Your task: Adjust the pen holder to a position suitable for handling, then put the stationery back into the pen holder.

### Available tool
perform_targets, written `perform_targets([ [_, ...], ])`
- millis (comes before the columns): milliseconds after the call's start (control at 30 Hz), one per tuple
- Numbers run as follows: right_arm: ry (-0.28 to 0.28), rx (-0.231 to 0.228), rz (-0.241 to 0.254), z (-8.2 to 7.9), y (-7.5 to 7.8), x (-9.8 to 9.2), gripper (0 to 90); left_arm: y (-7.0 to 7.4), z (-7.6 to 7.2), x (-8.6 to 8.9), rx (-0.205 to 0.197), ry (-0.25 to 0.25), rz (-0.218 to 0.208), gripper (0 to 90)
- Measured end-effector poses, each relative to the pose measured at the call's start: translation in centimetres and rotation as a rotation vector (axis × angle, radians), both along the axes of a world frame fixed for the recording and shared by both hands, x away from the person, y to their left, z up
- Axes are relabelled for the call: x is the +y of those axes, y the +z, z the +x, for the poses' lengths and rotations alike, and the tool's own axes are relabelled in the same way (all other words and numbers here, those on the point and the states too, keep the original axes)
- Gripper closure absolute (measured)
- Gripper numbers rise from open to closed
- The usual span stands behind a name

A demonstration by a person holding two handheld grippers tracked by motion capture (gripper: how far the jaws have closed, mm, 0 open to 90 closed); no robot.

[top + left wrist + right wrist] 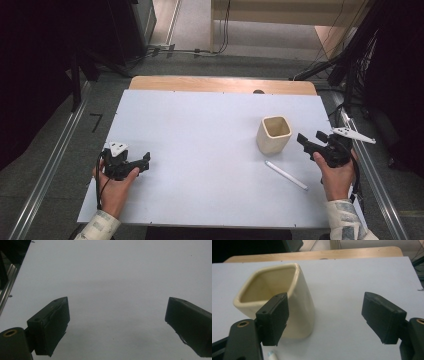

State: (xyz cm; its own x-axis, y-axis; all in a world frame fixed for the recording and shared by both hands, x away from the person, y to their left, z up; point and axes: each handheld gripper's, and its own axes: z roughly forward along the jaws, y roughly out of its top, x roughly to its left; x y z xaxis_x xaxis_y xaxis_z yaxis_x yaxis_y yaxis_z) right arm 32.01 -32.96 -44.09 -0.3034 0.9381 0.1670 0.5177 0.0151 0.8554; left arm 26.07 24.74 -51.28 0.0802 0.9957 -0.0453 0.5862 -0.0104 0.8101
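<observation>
**Entry: cream square-mouthed ceramic cup and white pen on white table board**

Item 1. Cream-coloured glazed cup with a rounded-square mouth point(274, 134), upright and empty, standing right of centre on the white table board point(200, 150). In the right gripper view the cup point(287, 302) sits just beyond one jaw, not between the two. Judged stiff, moderately heavy, smooth and probably slippery, and breakable if tipped or dropped. Best hold: across two opposite flat walls, below the rim, or one jaw inside and one outside a wall.

Item 2. Slim white pen-like stick point(286, 175), lying flat just in front of the cup, apart from it. Judged light, rigid and apt to roll; take it across its middle.

Item 3. Right gripper point(312, 139), near the cup's right side, jaws spread wide, nothing between them.

Item 4. Left gripper point(142, 162), well apart at the board's left, jaws spread over bare surface, holding nothing.
</observation>
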Motion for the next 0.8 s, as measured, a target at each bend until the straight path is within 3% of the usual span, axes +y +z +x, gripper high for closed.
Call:
perform_targets([
  [300, 0.023, 0.031, -0.070, -1.3, -2.2, -0.9, 19.1, 0.0, 0.0, 0.0, 0.001, -0.002, 0.004, 6.5],
  [533, 0.024, 0.050, -0.087, -2.0, -2.8, -1.3, 19.0, 0.0, 0.0, 0.0, 0.001, -0.002, 0.006, 6.5],
  [800, 0.068, 0.037, -0.107, -3.0, -3.4, -1.7, 17.6, 0.0, -0.1, 0.0, -0.004, 0.000, 0.003, 6.5],
])
